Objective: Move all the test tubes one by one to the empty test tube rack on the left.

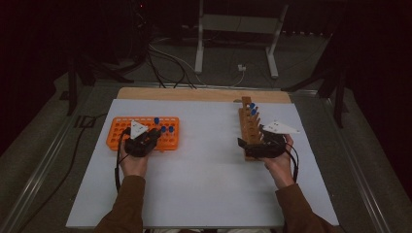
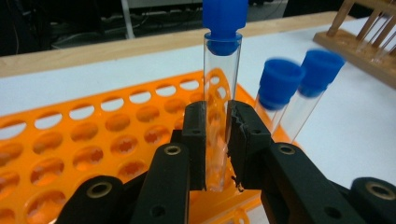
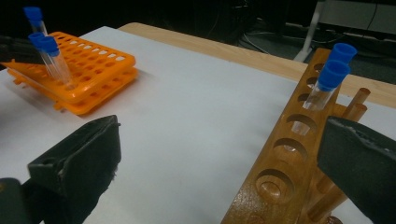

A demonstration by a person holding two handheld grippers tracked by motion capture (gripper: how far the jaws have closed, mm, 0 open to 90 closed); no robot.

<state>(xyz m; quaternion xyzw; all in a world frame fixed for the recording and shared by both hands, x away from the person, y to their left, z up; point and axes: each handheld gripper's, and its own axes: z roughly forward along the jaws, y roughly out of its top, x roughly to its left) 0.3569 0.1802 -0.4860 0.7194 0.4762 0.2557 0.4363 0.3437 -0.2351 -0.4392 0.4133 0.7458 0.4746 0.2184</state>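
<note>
Left tongs [image 2: 218,149]: pinching a clear test tube [image 2: 221,107] with a blue cap, upright over the orange rack [image 2: 93,140].
Right tongs [image 3: 219,163]: spread wide, nothing between them, beside the wooden rack [image 3: 289,158].
Orange rack: left on the white counter [image 1: 204,165], two more capped tubes [image 2: 299,93] standing just right of the held one.
Wooden rack: right side, two capped tubes at its far end.

The person is wearing brown long sleeves [image 1: 127,204], and both sleeves are ending at the wrists. Each hand is carrying a black gripper: the left gripper [image 1: 156,134] and the right gripper [image 1: 241,144] are each wearing a pale grey three-cornered plate [image 1: 137,128] on top and trailing a thin black cable [image 1: 117,167] back along the forearm. In the left gripper view, the jaws are showing as matte black blocks on jointed black links, with round metal-ringed pivot holes [image 2: 173,150] sitting in them.
</note>
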